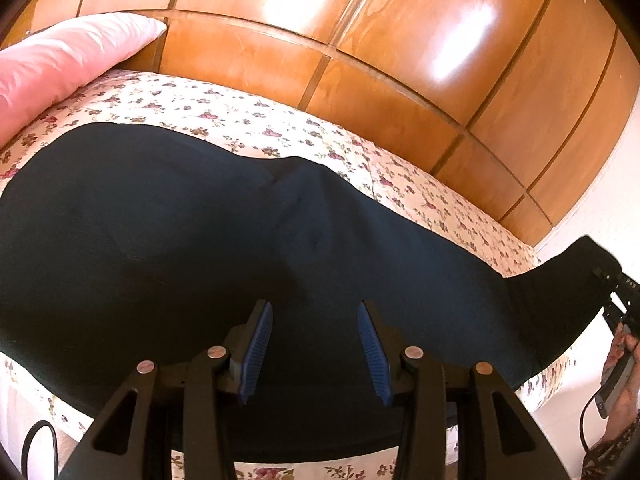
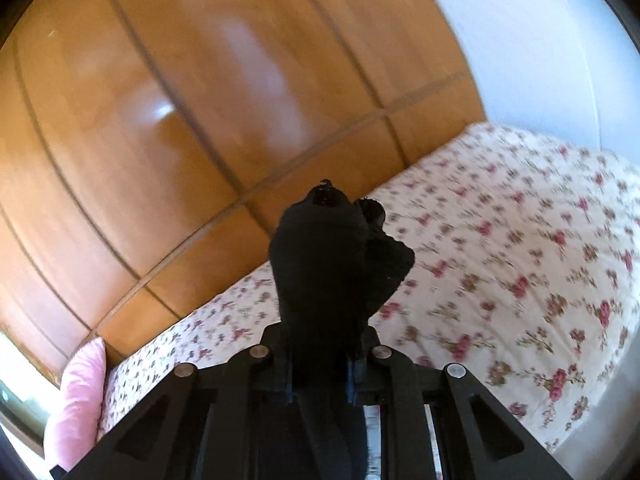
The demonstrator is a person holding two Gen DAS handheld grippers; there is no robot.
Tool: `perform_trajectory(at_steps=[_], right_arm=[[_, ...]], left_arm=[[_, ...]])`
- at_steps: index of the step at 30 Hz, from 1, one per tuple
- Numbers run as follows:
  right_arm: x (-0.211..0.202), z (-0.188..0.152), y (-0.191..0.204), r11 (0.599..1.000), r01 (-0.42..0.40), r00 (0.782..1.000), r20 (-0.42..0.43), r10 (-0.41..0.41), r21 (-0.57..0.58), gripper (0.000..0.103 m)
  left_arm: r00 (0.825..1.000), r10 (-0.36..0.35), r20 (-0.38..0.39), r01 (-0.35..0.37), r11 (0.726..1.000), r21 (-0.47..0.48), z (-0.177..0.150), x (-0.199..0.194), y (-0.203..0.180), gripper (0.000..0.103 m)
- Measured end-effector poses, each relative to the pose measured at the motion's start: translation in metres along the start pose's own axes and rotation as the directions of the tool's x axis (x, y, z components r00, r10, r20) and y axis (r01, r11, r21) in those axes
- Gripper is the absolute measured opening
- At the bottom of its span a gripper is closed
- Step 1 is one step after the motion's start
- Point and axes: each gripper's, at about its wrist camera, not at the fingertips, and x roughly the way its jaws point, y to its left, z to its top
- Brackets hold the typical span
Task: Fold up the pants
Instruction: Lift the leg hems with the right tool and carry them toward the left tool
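Observation:
Dark navy pants (image 1: pixel 168 220) lie spread across the flowered bedsheet (image 1: pixel 224 108). My left gripper (image 1: pixel 314 306) hovers just over the cloth near the front edge of the bed; its blue pads (image 1: pixel 256 352) stand apart with nothing between them. At the right edge of the left wrist view, one end of the pants rises off the bed to my right gripper (image 1: pixel 608 280), held by a hand (image 1: pixel 624 352). In the right wrist view the right gripper (image 2: pixel 320 344) is shut on a bunched end of the pants (image 2: pixel 324 256), which hides its fingertips. That view is blurred.
A pink pillow (image 1: pixel 68 56) rests at the bed's left end against a glossy wooden wardrobe (image 1: pixel 360 40) running along the far side. Bare flowered sheet (image 2: pixel 520 260) stretches to the right. A white wall (image 2: pixel 540 40) stands beyond. A black cable (image 1: pixel 36 440) loops at lower left.

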Motion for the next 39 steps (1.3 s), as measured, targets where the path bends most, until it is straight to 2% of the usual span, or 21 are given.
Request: perform_trajectory(at_steps=[6, 11, 15, 18, 28, 33, 39], right_arm=[[-0.001, -0.011, 0.056, 0.992, -0.067, 0.998, 0.002, 0.068, -0.106, 0.018], [-0.002, -0.029, 0.102, 0.97, -0.105, 0.994, -0.001, 0.107, -0.219, 0.018], [0.001, -0.05, 0.14, 0.94, -0.154, 0.988, -0.025, 0.154, -0.305, 0.018], [0.008, -0.069, 0.161, 0.923, -0.203, 0.979, -0.072, 0.19, -0.326, 0.018], [0.045, -0.141, 0.194, 0.861, -0.302, 0.947, -0.237, 0.219, -0.41, 0.018], [0.063, -0.183, 0.201, 0.827, -0.346, 0.918, -0.342, 0.2, -0.444, 0.018], [0.077, -0.223, 0.205, 0.771, -0.391, 0.89, -0.42, 0.178, -0.502, 0.022]], left_arm=[[1.0, 0.006, 0.013, -0.006, 0.999, -0.033, -0.003, -0.008, 0.011, 0.045], [1.0, -0.001, 0.023, 0.002, 0.999, -0.05, 0.0, -0.012, 0.014, 0.045], [1.0, -0.005, 0.023, 0.006, 0.999, -0.053, 0.0, -0.014, 0.015, 0.045], [1.0, -0.009, 0.021, 0.01, 0.998, -0.059, 0.001, -0.014, 0.016, 0.045], [0.999, -0.02, 0.033, 0.023, 0.997, -0.072, 0.006, -0.017, 0.016, 0.045], [0.999, -0.029, 0.027, 0.031, 0.997, -0.077, 0.005, -0.016, 0.015, 0.045], [0.999, -0.051, 0.017, 0.052, 0.996, -0.074, 0.002, -0.013, 0.013, 0.045]])
